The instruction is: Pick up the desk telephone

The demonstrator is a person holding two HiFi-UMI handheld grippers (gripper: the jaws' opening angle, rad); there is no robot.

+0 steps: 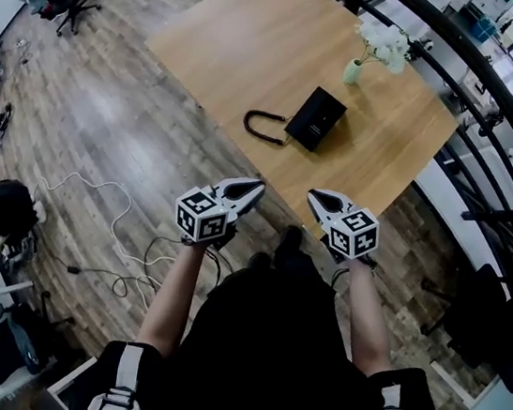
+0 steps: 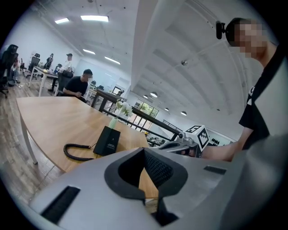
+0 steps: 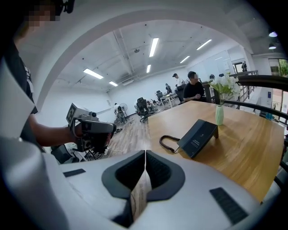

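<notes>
A black desk telephone (image 1: 316,119) lies on the wooden table (image 1: 250,47), its coiled cord (image 1: 263,126) curling off to its left. It shows too in the left gripper view, telephone (image 2: 107,140), and in the right gripper view, telephone (image 3: 199,137). My left gripper (image 1: 257,190) and right gripper (image 1: 315,197) hover side by side near the table's front edge, short of the phone. Both are shut with nothing between the jaws. Each gripper shows in the other's view: the right gripper (image 2: 177,144) and the left gripper (image 3: 92,130).
A small green vase of white flowers (image 1: 378,48) stands behind the phone. A black railing (image 1: 496,119) runs along the table's right side. White cables (image 1: 111,226) trail over the wood floor at left. People sit at desks (image 2: 76,85) far behind the table.
</notes>
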